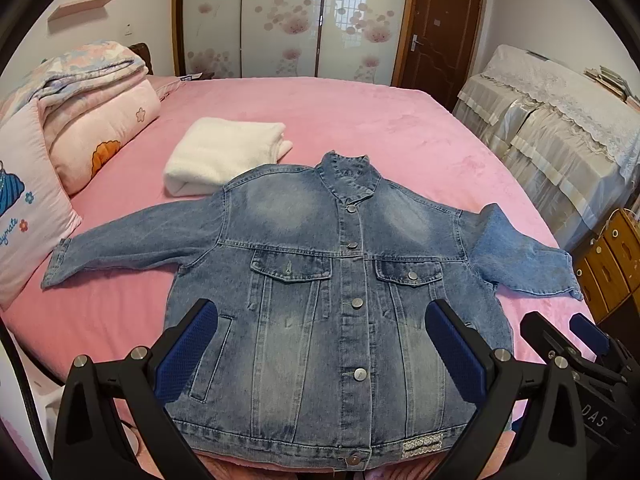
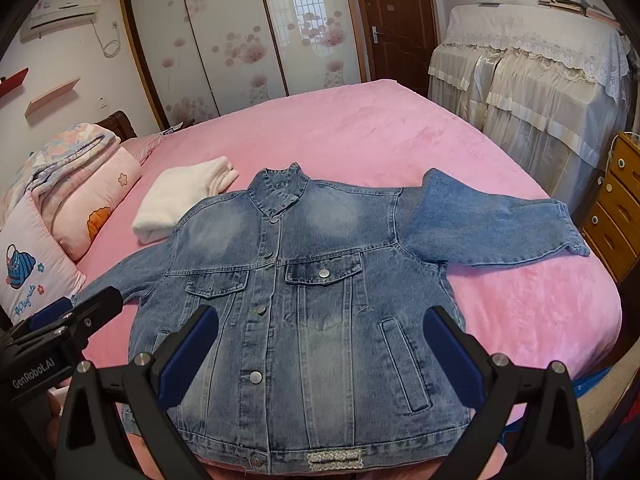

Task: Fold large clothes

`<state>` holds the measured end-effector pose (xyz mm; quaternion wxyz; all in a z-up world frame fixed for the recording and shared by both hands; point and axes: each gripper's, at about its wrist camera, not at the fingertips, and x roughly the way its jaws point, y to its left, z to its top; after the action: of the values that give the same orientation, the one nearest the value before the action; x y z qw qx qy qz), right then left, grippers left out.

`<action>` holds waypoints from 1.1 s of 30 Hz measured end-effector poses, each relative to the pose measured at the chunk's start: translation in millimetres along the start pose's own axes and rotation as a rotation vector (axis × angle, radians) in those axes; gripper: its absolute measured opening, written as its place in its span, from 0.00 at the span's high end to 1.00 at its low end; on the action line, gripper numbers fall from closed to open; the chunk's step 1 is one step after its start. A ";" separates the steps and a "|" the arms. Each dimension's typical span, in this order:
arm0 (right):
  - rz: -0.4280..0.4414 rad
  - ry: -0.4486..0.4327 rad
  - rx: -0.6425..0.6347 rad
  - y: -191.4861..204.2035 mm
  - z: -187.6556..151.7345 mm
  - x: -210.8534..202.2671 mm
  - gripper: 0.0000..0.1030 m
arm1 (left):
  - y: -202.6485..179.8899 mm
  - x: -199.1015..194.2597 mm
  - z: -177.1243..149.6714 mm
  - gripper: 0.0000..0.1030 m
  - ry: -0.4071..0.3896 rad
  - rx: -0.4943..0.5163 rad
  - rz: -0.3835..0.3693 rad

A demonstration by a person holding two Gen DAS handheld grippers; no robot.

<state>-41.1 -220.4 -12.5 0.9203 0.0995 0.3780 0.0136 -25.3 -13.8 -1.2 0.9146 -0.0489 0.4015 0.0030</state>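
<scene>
**Blue jacket flat on the pink bed**

A big bed with a soft pink cover (image 1: 400, 128) fills the room. A faded blue denim jacket (image 1: 344, 280) lies flat on it, front side up and buttoned, with both sleeves spread out to the sides. Its collar points to the far end of the bed. A folded white fluffy blanket (image 1: 224, 152) sits just beyond the jacket's left shoulder. Pink printed pillows (image 1: 100, 136) are piled at the left edge.

The left gripper (image 1: 320, 344) hangs over the jacket's lower half, wide open and holding nothing. The right gripper (image 2: 320, 344) is beside it, also wide open and empty.
</scene>
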 end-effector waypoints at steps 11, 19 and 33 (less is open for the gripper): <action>0.001 0.012 0.005 -2.8 -4.2 0.6 0.00 | 3.0 1.5 -9.5 0.00 0.022 -0.013 0.006; -0.016 0.015 -0.010 3.8 -10.6 0.9 0.00 | 3.3 -0.8 -13.0 0.00 -0.004 0.022 0.014; -0.020 -0.012 -0.018 10.5 -7.8 -11.4 0.00 | 6.3 -8.7 -11.7 0.00 -0.004 0.016 -0.040</action>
<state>-54.1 -209.9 -8.1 0.9236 0.0877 0.3731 0.0071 -40.1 -8.3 -3.2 0.9157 -0.0497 0.3984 -0.0185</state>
